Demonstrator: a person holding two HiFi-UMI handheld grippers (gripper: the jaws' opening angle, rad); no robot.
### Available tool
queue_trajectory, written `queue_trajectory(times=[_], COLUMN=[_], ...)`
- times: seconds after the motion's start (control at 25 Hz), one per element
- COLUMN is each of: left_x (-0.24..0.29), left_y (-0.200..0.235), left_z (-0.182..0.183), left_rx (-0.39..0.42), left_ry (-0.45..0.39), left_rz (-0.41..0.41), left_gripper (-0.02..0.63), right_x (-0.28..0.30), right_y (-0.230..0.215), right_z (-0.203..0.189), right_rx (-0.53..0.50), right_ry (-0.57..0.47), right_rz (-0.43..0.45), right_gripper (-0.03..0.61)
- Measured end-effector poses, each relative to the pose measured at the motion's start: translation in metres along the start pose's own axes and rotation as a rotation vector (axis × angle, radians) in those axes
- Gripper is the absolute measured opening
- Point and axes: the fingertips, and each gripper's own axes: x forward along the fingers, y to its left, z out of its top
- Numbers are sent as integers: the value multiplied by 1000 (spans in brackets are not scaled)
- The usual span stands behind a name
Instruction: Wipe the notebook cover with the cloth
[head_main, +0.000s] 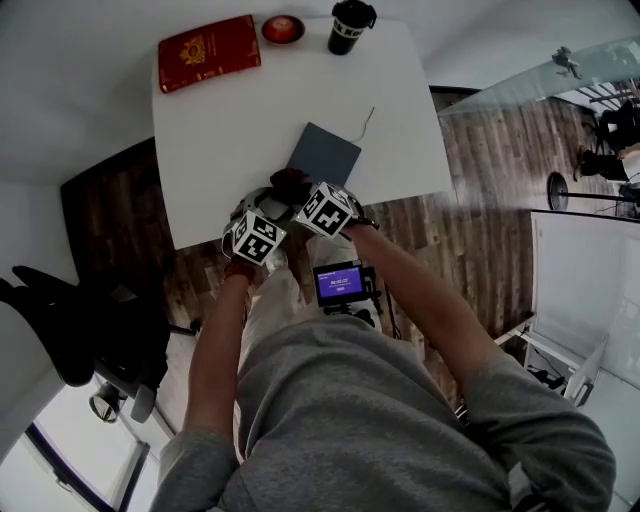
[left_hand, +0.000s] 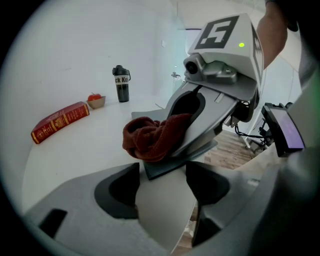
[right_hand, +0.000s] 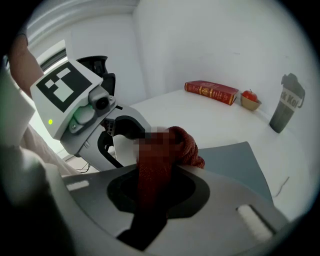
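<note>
The grey notebook (head_main: 325, 155) lies flat near the front edge of the white table (head_main: 230, 130). A dark red cloth (head_main: 290, 183) is bunched on its near corner, and my right gripper (head_main: 300, 195) is shut on it. In the right gripper view the cloth (right_hand: 177, 147) runs up between the jaws and rests on the notebook (right_hand: 235, 160). My left gripper (head_main: 258, 210) sits just left of the right one at the table edge. It (left_hand: 160, 192) stands open with nothing in it, pointing at the notebook's corner (left_hand: 165, 169) and the cloth (left_hand: 152, 137).
At the far side of the table lie a red book (head_main: 208, 52), a small bowl holding something red (head_main: 283, 29) and a black bottle (head_main: 349, 27). A thin cord (head_main: 367, 122) lies right of the notebook. Below the table edge are a wooden floor and a device with a lit screen (head_main: 340, 284).
</note>
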Motion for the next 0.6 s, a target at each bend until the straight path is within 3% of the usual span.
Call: queue_trajectory(times=[0.6], left_x=[-1], left_y=[0], left_z=[1], left_rx=[4], left_ry=[-2], left_rz=[2], left_gripper=[282], right_x=[3], right_y=[13], right_z=[0], right_rx=[63], right_ry=[-12], right_rz=[91], right_gripper=[80])
